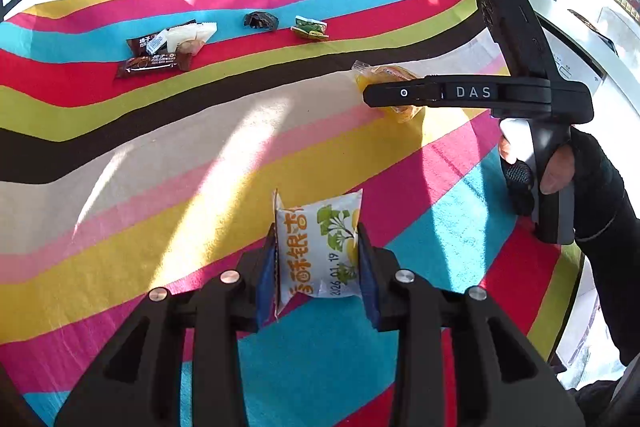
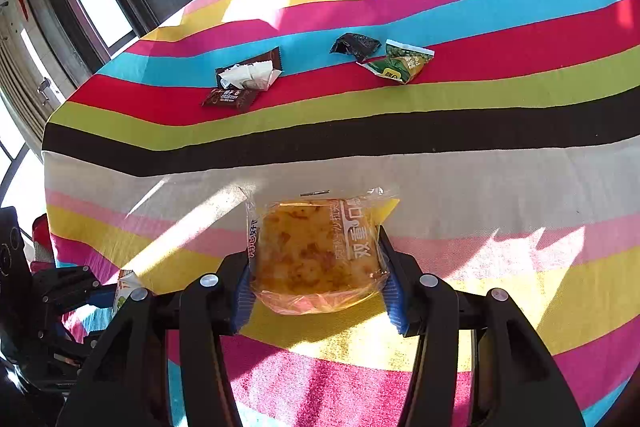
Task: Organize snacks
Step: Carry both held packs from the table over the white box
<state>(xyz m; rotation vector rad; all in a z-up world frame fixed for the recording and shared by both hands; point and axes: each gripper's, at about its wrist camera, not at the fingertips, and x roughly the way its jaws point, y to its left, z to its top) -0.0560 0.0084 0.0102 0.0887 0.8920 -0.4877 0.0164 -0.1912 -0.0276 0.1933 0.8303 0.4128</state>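
My left gripper [image 1: 318,259] is shut on a white ginkgo-print snack packet [image 1: 320,247] above the striped cloth. My right gripper [image 2: 318,267] is shut on a clear packet with an orange pastry [image 2: 316,251]; it also shows in the left wrist view [image 1: 390,89], behind the right gripper's black body [image 1: 472,93]. On the red and blue stripes lie a pile of brown and white snack bars [image 1: 164,49] [image 2: 244,79], a dark wrapper [image 1: 260,20] [image 2: 356,47] and a green packet [image 1: 310,27] [image 2: 400,65].
The striped tablecloth [image 1: 160,155] [image 2: 500,167] covers the table. Its left edge [image 2: 46,147] drops off toward windows. A white appliance [image 1: 576,39] stands beyond the table's right edge. The person's sleeved hand [image 1: 592,195] holds the right gripper.
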